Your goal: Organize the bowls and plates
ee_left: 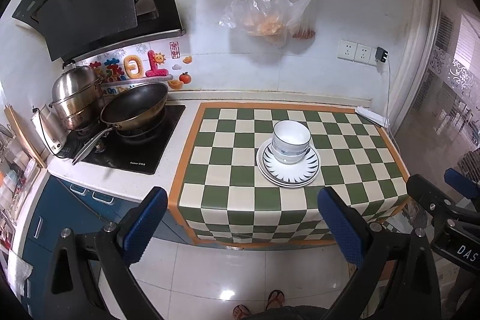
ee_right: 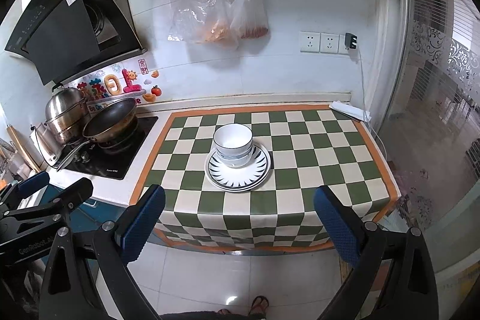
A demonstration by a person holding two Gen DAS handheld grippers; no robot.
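White bowls (ee_left: pixel 290 143) (ee_right: pixel 233 144) with thin dark rims are stacked on a pile of plates (ee_left: pixel 303 173) (ee_right: pixel 255 174) with a dark ray pattern, in the middle of the green and cream checkered cloth (ee_left: pixel 240 170) (ee_right: pixel 315 164). My left gripper (ee_left: pixel 243 225) hangs open well in front of the counter edge, above the floor, nothing between its blue pads. My right gripper (ee_right: pixel 240 225) is open too, likewise back from the stack and holding nothing. In the left wrist view the right gripper (ee_left: pixel 441 194) shows at the right edge.
A stove (ee_left: pixel 129 143) (ee_right: pixel 108 155) on the left carries a dark wok (ee_left: pixel 135 107) (ee_right: pixel 111 117) and a steel pot (ee_left: pixel 76 98) (ee_right: pixel 64 110). Plastic bags (ee_left: pixel 267 8) (ee_right: pixel 216 11) hang on the wall above. A glass door (ee_right: pixel 435 110) stands at right. A person's sandalled feet (ee_left: pixel 264 303) are below.
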